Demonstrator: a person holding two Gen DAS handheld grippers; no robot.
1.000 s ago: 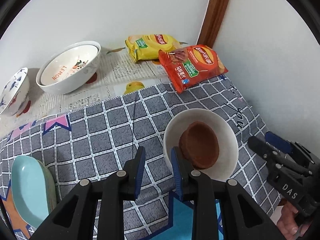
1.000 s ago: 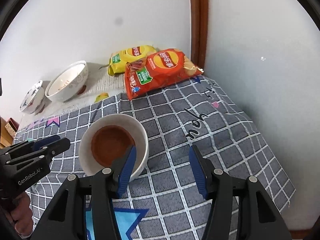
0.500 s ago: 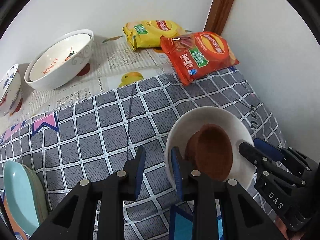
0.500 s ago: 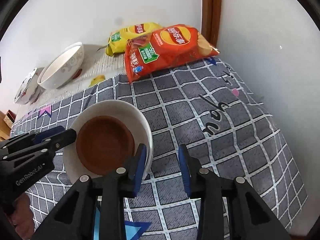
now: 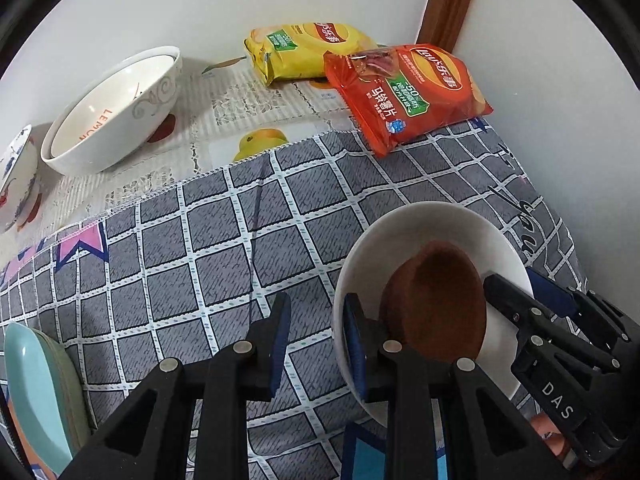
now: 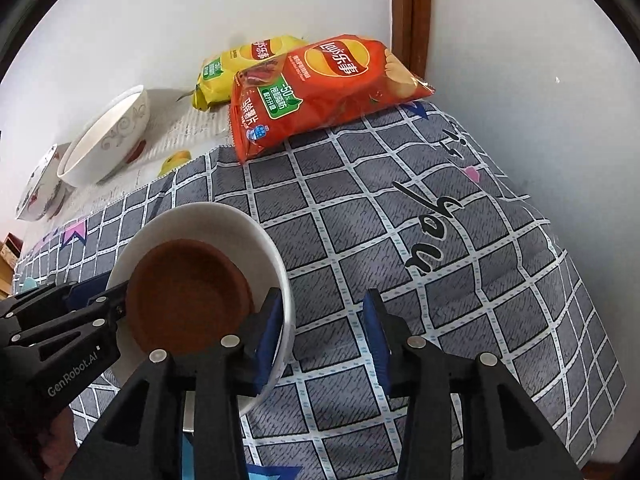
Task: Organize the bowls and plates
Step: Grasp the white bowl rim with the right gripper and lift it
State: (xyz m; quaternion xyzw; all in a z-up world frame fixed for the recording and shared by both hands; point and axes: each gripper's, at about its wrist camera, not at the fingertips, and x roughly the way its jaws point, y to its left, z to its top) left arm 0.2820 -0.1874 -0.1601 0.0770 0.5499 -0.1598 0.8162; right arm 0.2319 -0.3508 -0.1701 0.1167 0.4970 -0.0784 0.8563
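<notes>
A white bowl [image 5: 440, 216] [image 6: 208, 212] sits on the grey checked cloth with a brown dish [image 5: 440, 300] [image 6: 188, 292] lying tilted inside it. My left gripper [image 5: 316, 340] [image 6: 94, 296] is at the bowl's left rim. Its right finger is just inside the rim and its left finger is over the cloth, so the jaws stand apart without pressing. My right gripper [image 6: 322, 338] [image 5: 524, 288] straddles the opposite rim. Its jaws are opening, with the rim between them and not squeezed.
A large white "LEMON" bowl [image 5: 112, 120] and a blue-patterned bowl [image 5: 16, 184] stand at the back left. Teal plates [image 5: 36, 400] lie at the near left. Yellow [image 5: 304, 52] and red [image 5: 408, 92] chip bags rest against the back wall. The side wall runs close on the right.
Both grippers have come down onto the white bowl from either side. The right jaws narrowed from wide and now bracket its rim. The left jaws kept the same gap.
</notes>
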